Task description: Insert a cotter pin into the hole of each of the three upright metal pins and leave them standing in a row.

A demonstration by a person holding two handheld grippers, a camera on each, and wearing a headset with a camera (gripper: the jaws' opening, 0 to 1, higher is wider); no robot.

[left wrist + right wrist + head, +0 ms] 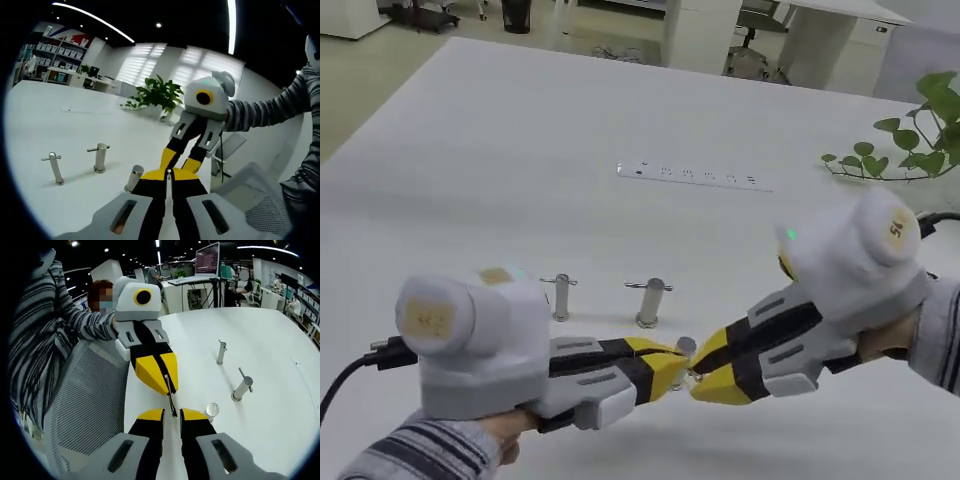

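Note:
Three upright metal pins stand on the white table (520,130). Two of them (560,297) (649,300) carry a cotter pin crosswise through the top. The third metal pin (685,347) (134,178) (212,410) has a bare top and stands just behind the meeting gripper tips. My left gripper (672,365) (169,176) is shut on a thin cotter pin (170,397), which sticks out from its yellow tips. That cotter pin's free end reaches between the fingers of my right gripper (705,372) (172,415), whose jaws stand slightly apart around it.
A white power strip (695,175) lies farther back on the table. A leafy plant (910,140) sits at the right edge. A grey mesh chair (85,405) is at the near side. A black cable (340,385) trails from the left gripper.

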